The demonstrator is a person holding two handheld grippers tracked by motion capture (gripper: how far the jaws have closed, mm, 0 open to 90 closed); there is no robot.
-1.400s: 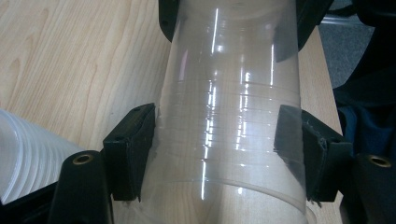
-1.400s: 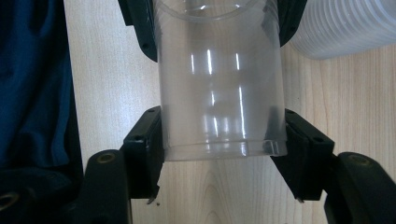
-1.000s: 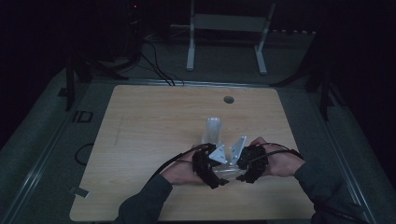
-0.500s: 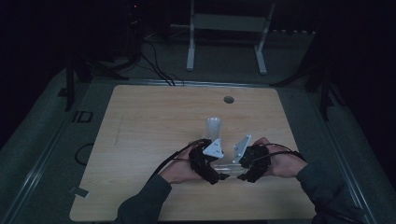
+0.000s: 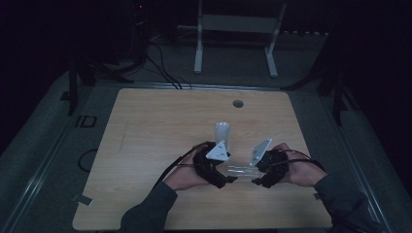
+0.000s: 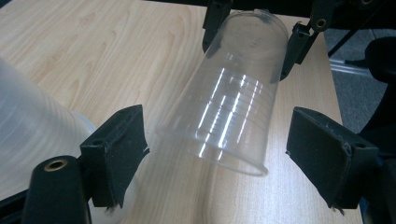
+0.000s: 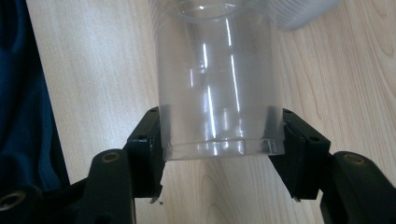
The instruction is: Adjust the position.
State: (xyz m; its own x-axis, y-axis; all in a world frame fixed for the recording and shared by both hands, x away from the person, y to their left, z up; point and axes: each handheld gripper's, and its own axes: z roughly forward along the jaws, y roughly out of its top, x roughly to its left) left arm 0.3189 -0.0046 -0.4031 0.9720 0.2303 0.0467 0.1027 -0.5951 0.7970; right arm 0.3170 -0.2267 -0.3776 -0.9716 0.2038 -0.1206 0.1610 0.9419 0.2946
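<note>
**Ana:** Near the bottom edge of the right gripper view, what do the two black jaws have?

**Ben:** They are clamped on the clear plastic cup (image 7: 219,84), one pad on each side of its wall close to the lower rim. So the right gripper (image 5: 260,178) has it firmly, lying roughly level above the wooden table (image 5: 160,121).

**Ana:** And the left gripper (image 5: 228,177)?

**Ben:** Its jaws stand apart. Low in the left gripper view the two pads flank the cup's open end, with a gap showing on both sides, so nothing is pinched there. They have just been closing a little, with the cup's rim between them but untouched as far as I can see.

**Ana:** Farther up in that frame?

**Ben:** At the upper middle, the right gripper's jaws show on the cup's far end.

**Ana:** What is the pale shape at the left edge?

**Ben:** A ribbed, frosted stack of cups (image 6: 32,135), I think; in the high view it stands upright at the centre of the table, just behind the grippers.

**Ana:** So how far along is this?

**Ben:** My judgement: one cup is free of the stack and held. What remains is for the left side to take hold, or for the cup to be set down. Neither is done yet.
</note>
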